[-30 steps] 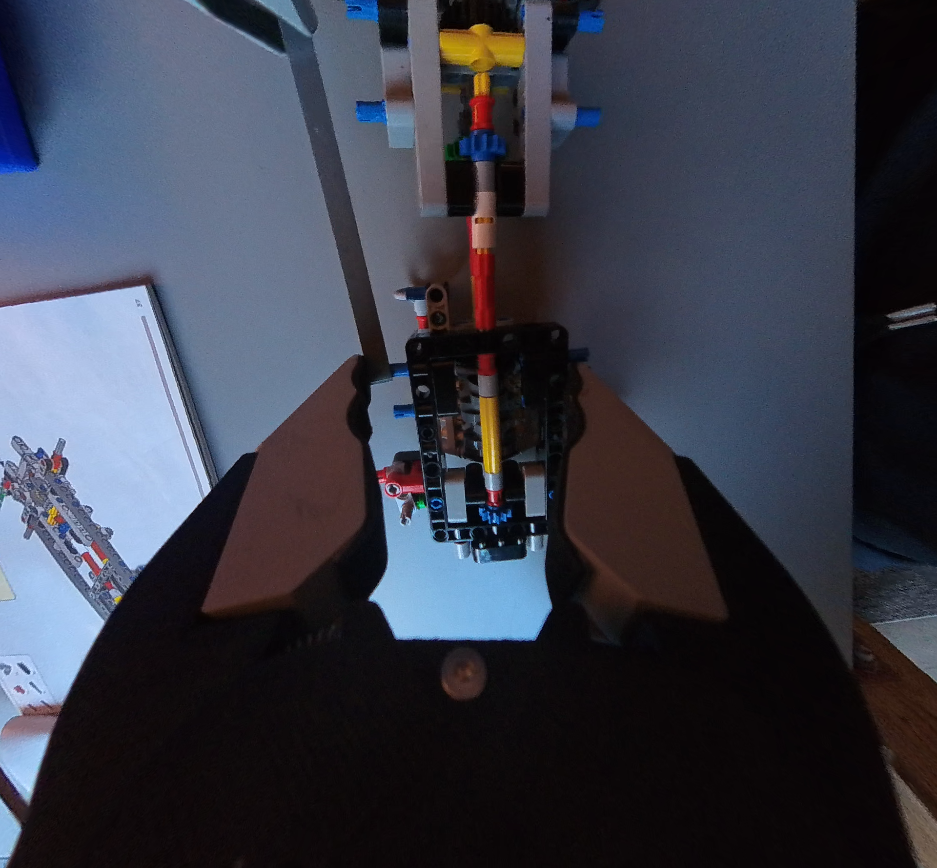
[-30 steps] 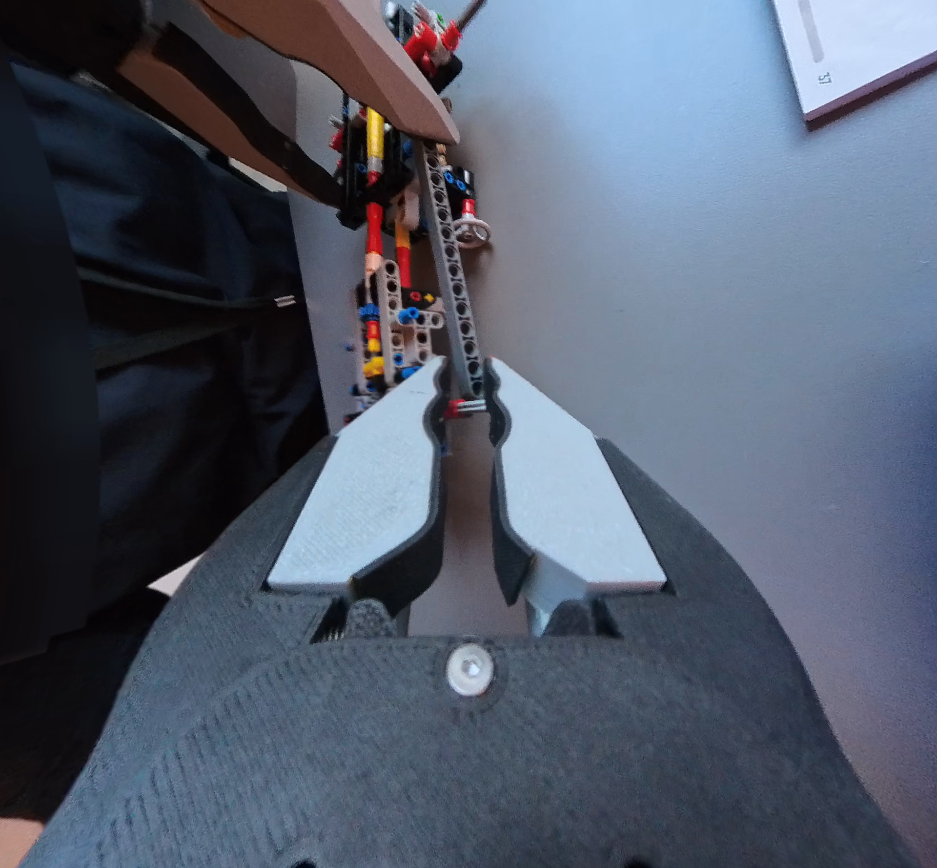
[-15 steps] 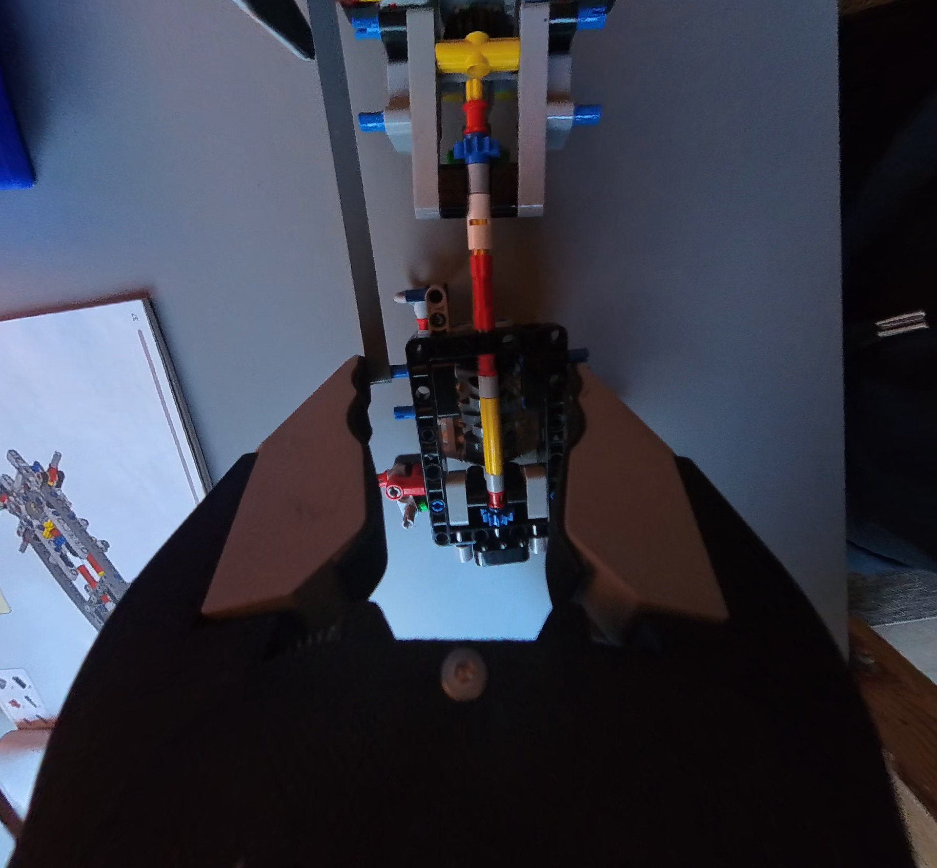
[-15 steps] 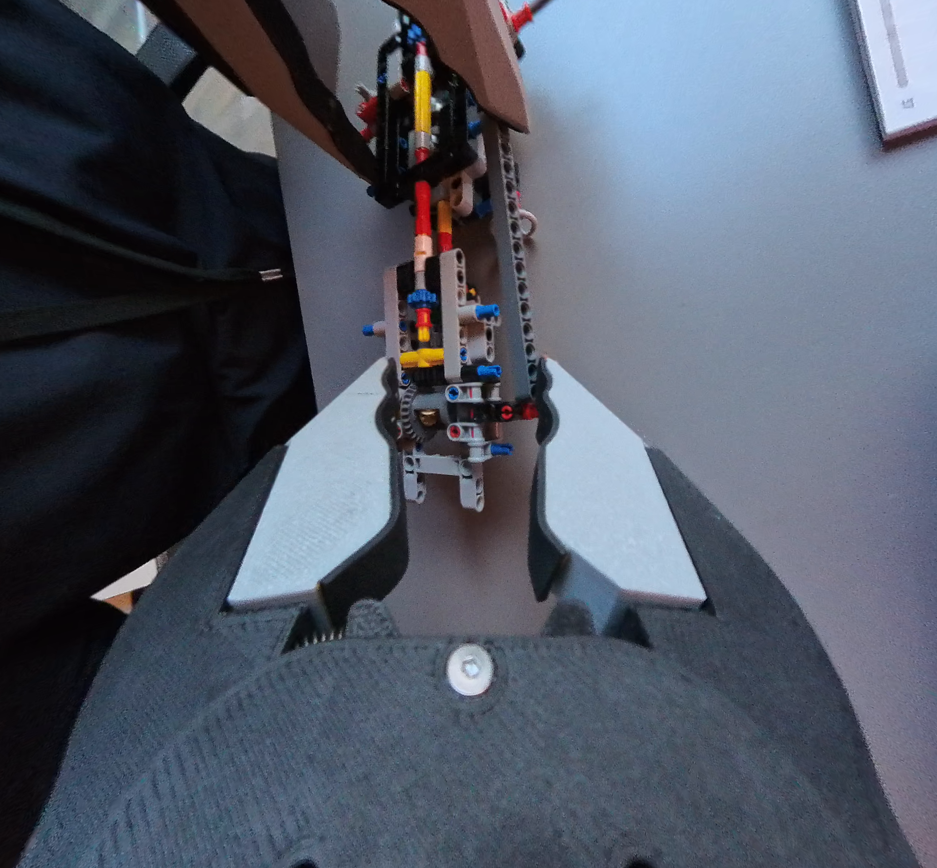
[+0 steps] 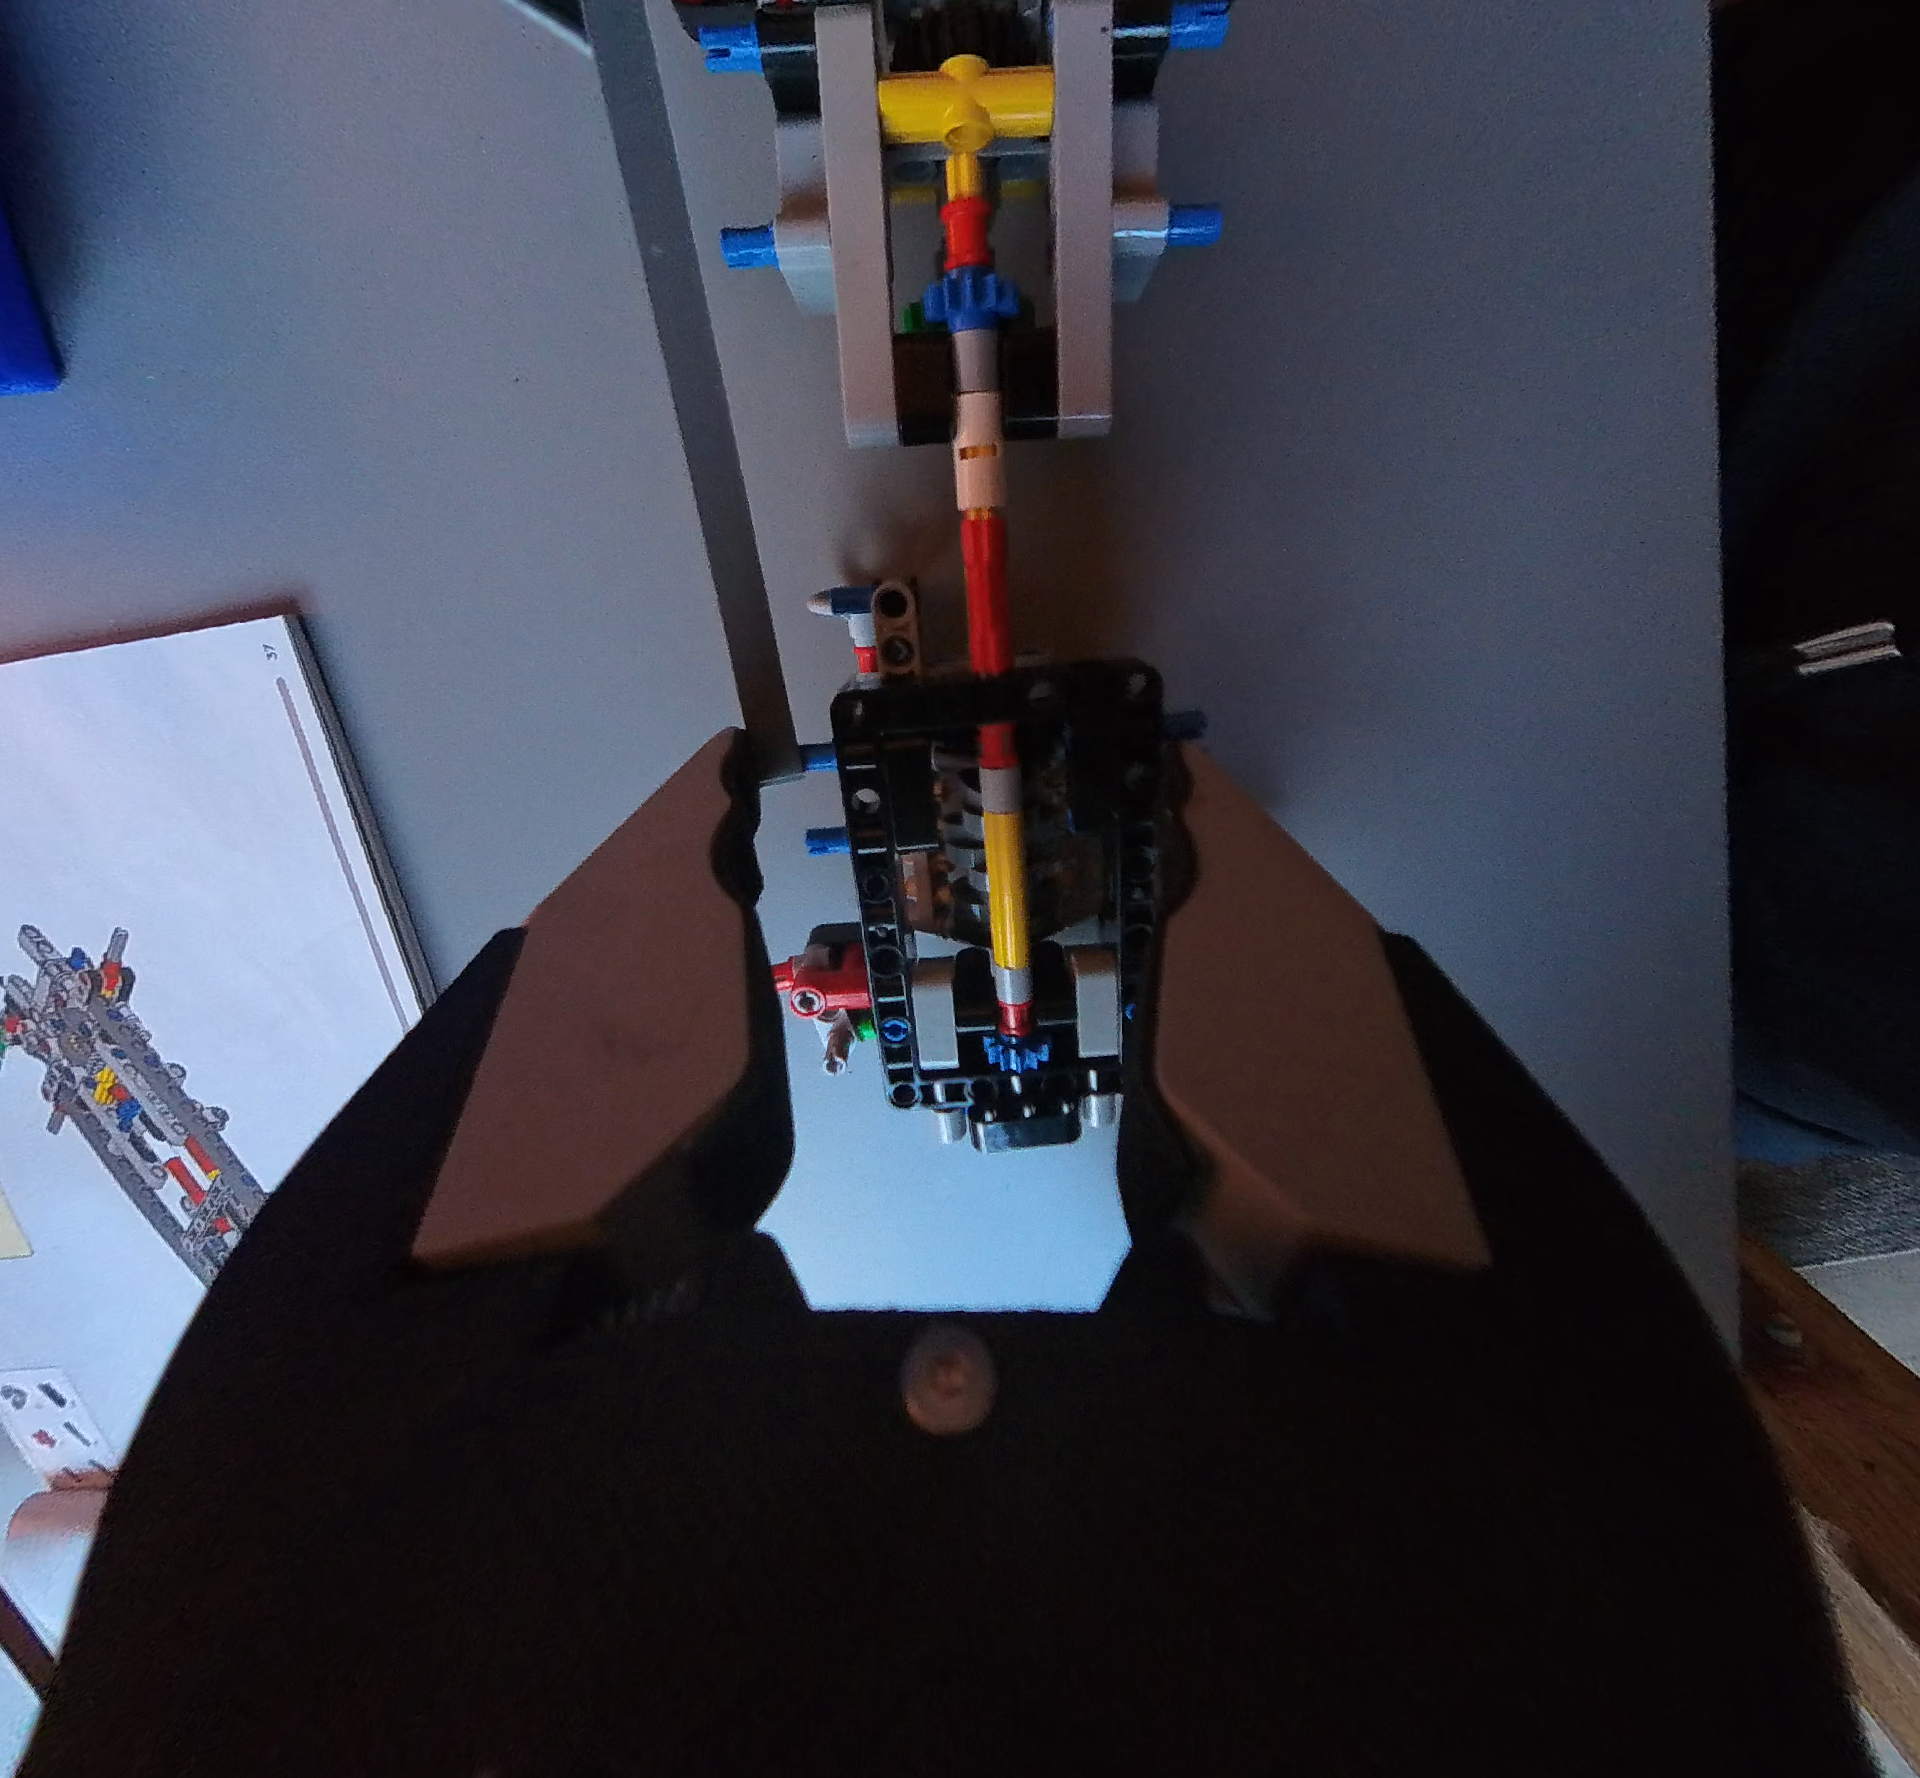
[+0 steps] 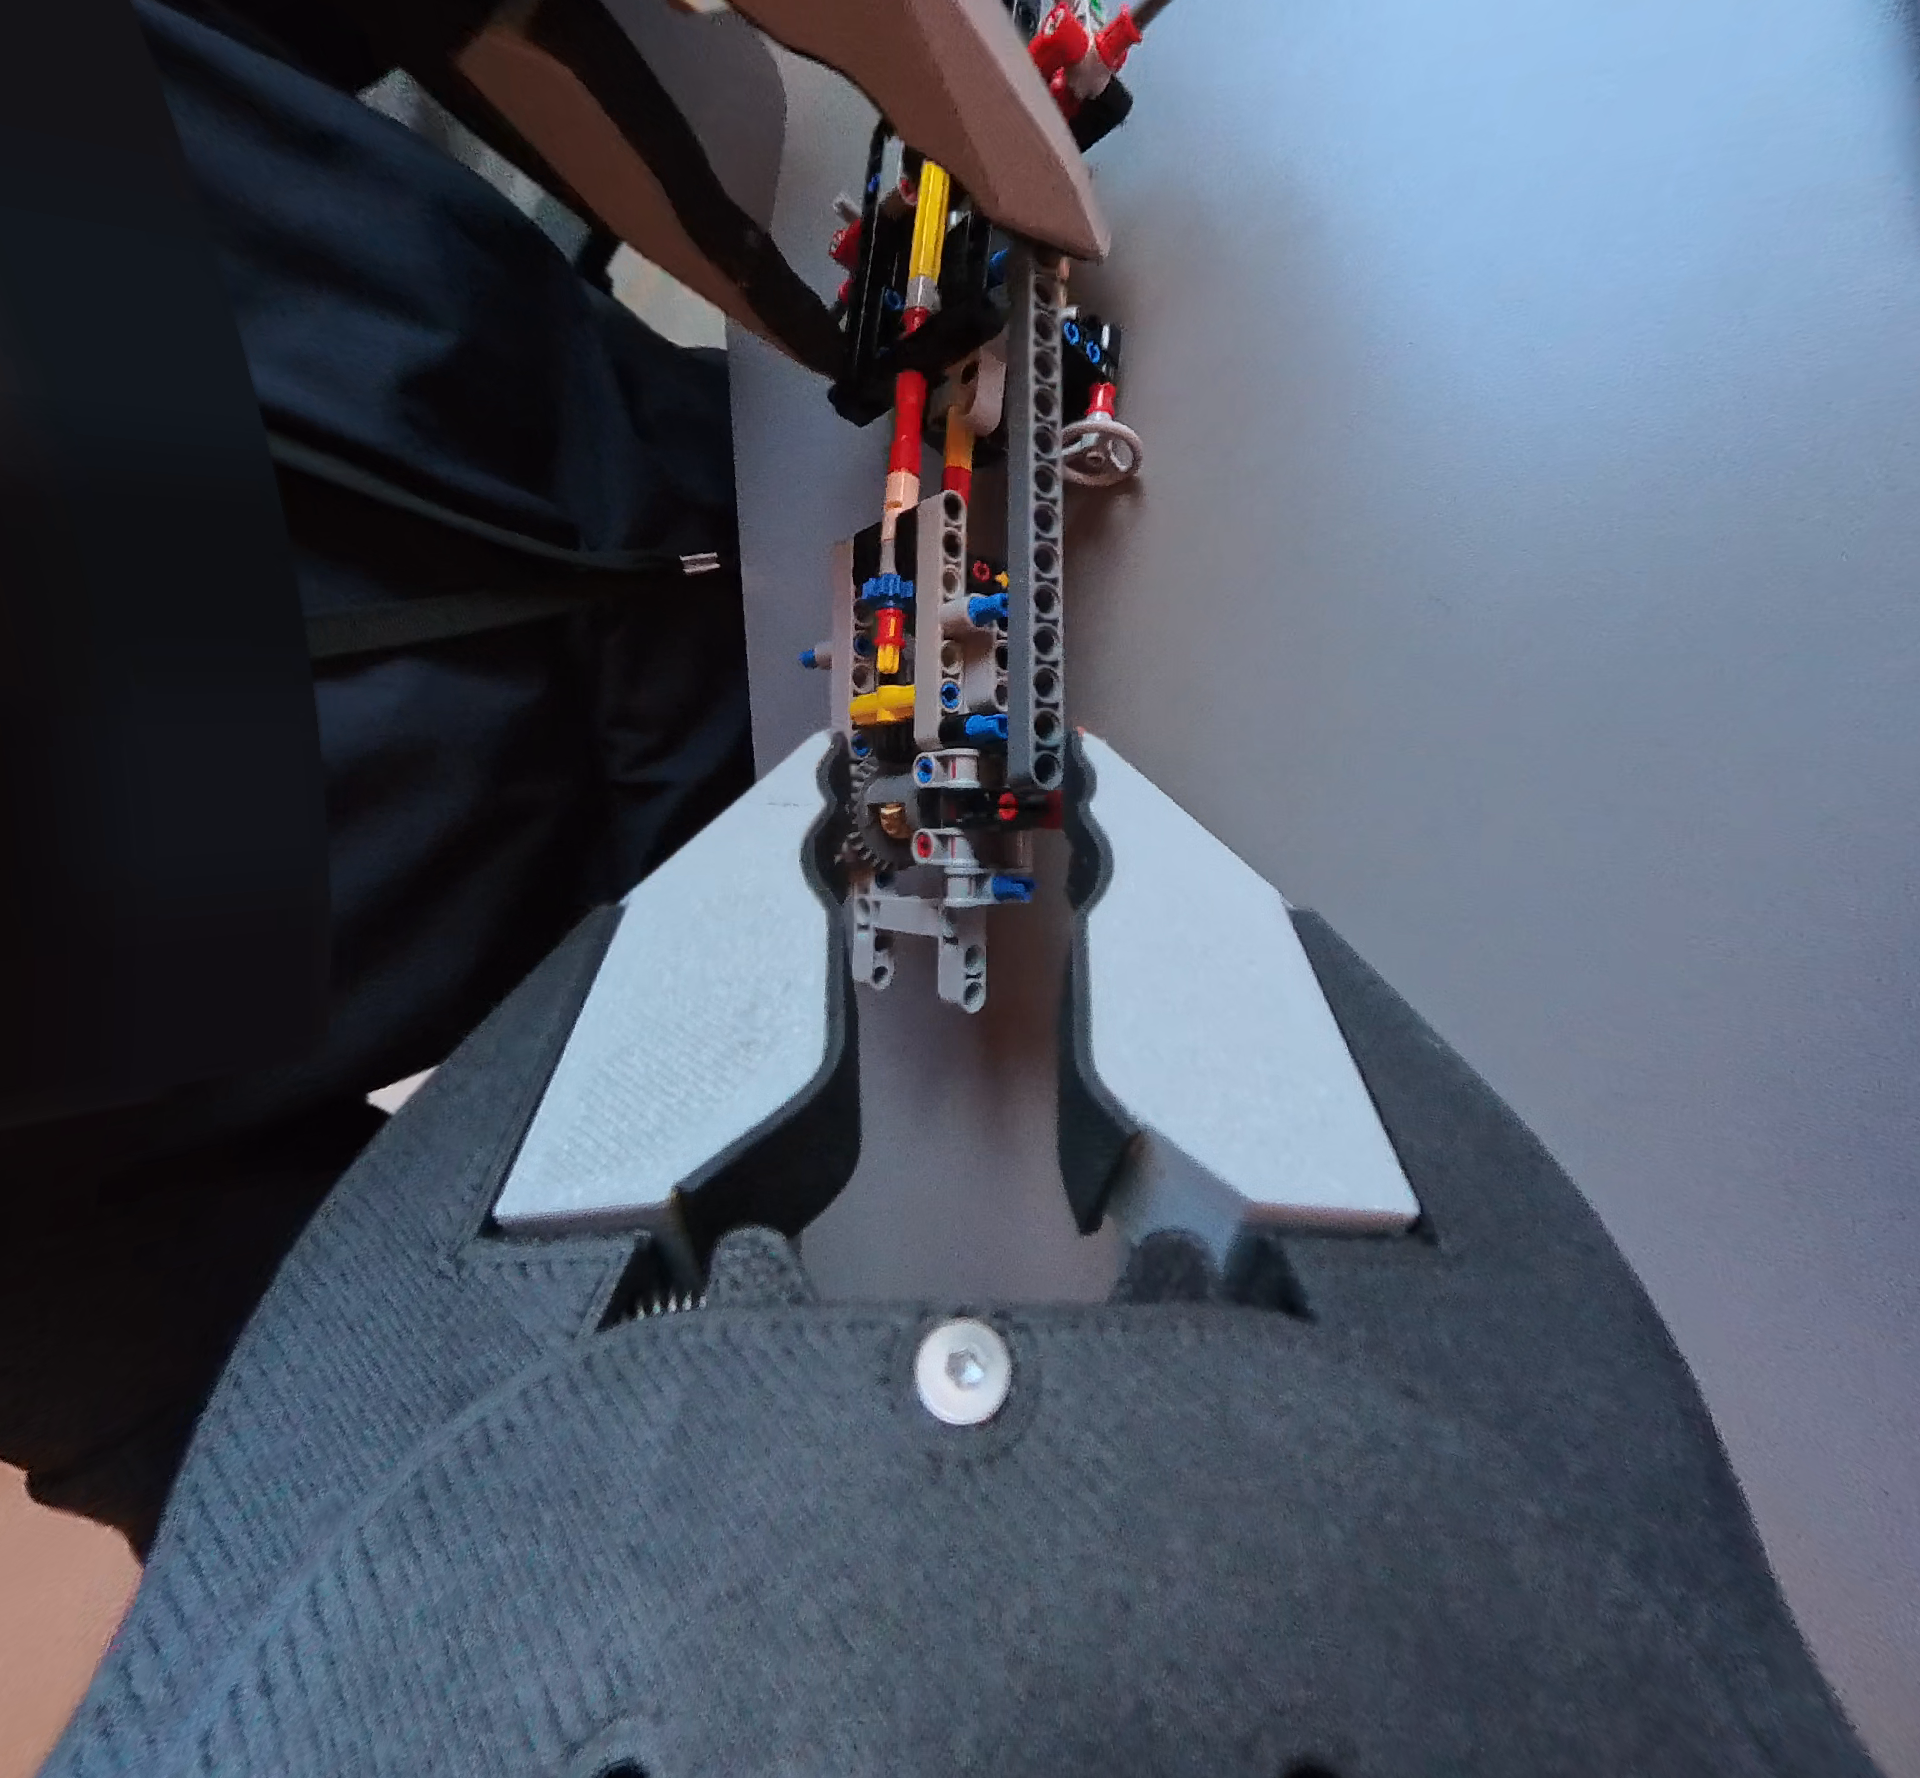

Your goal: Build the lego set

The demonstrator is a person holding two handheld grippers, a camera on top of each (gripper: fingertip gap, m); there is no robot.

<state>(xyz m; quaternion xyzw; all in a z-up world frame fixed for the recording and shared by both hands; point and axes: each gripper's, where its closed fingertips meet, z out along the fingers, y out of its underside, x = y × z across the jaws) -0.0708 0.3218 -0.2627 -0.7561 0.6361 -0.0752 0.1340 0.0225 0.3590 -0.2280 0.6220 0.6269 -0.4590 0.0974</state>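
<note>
Left gripper [image 5: 961, 772] clamps the black-frame end of the brick model [image 5: 966, 274]; right gripper [image 6: 951, 798] pinches the model's opposite, geared end; an instruction booklet [image 5: 187, 897] lies beside the model on the table [image 5: 1403, 378].

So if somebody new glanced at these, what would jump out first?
A long, colourful building-brick model lies on the grey table, with one gripper at each end. The left gripper brackets its black frame; the right gripper closes around the geared end. An open instruction booklet lies alongside.
</note>
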